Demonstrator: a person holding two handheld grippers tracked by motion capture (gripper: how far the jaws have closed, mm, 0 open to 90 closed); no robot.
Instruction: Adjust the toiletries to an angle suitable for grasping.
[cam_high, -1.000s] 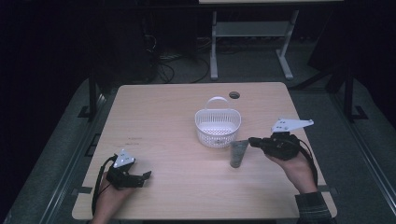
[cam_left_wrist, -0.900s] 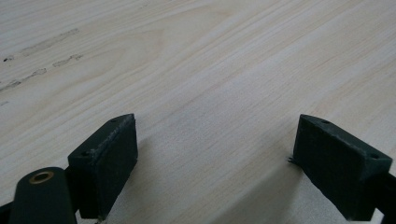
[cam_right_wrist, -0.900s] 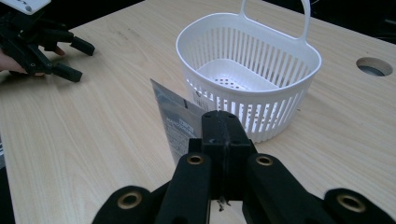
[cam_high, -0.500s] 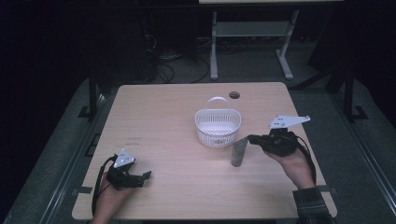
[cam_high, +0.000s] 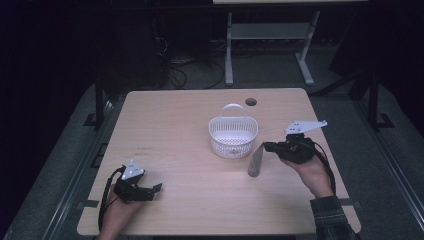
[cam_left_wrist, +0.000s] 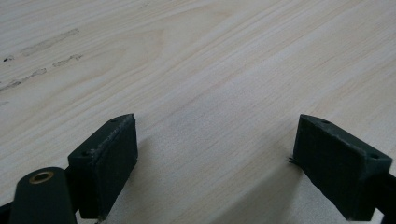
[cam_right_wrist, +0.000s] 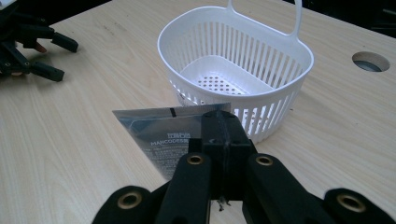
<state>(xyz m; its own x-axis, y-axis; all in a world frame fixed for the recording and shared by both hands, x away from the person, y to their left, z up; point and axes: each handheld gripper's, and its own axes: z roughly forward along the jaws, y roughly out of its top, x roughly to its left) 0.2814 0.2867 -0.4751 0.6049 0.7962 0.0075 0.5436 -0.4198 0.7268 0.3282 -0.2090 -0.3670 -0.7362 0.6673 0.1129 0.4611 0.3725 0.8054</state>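
A white slotted basket (cam_high: 233, 136) with a loop handle stands empty in the middle of the wooden table (cam_high: 175, 125). Just right of it my right gripper (cam_high: 266, 147) is shut on the top edge of a flat silver sachet (cam_high: 255, 161), which hangs down toward the table. In the right gripper view the sachet (cam_right_wrist: 173, 133) is pinched between the closed jaws of the right gripper (cam_right_wrist: 223, 122), with the basket (cam_right_wrist: 236, 70) right behind it. My left gripper (cam_high: 156, 191) rests near the table's front left, open. Its jaws stand wide apart over bare wood (cam_left_wrist: 210, 84) in the left gripper view.
A round cable hole (cam_high: 251, 102) sits in the table behind the basket. The left gripper (cam_right_wrist: 28, 44) shows at the far left in the right gripper view. A metal desk frame (cam_high: 265, 45) and cables stand on the dark floor beyond the table.
The right gripper with the sachet has shifted slightly toward the basket. The left hand has stayed where it was.
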